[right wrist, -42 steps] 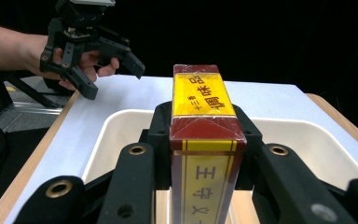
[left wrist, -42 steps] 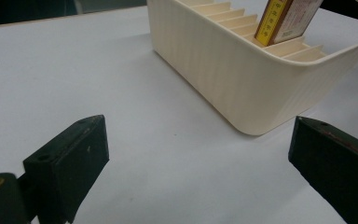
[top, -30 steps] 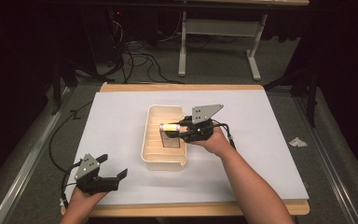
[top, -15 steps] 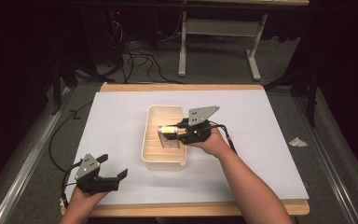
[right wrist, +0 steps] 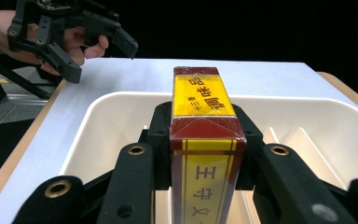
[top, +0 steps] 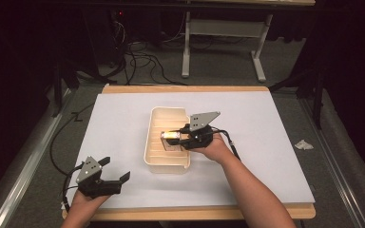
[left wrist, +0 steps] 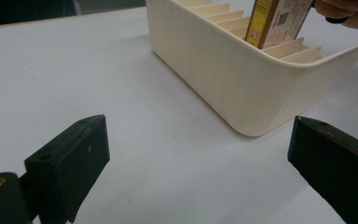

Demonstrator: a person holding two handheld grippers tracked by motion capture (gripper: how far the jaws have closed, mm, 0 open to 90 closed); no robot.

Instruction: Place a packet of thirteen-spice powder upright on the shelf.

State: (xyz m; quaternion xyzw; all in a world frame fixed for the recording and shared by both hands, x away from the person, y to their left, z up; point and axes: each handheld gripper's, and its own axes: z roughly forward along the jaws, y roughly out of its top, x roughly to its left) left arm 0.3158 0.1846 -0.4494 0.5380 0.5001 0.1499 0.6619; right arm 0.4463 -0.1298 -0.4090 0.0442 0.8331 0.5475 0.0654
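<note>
Dark surroundings frame a wooden table (top: 123,89) whose top is covered by a white sheet (top: 275,142); cables and a pale table frame lie on the floor beyond it. Near the middle of the sheet stands a cream ribbed tray (top: 167,162) divided by crosswise slats into narrow slots. Right gripper (top: 186,137), held from the tray's right side, reaches over the tray with its jaws clamped on a red-and-yellow box (top: 171,135); in the right gripper view the box (right wrist: 205,154) sits squarely between both jaws, printed characters on its yellow face. In the left gripper view the box's lower end (left wrist: 275,23) is down between slats in the tray (left wrist: 242,79), tilted slightly. Left gripper (top: 115,172) rests at the sheet's near left corner, well apart from the tray, jaws spread wide with nothing between them.
</note>
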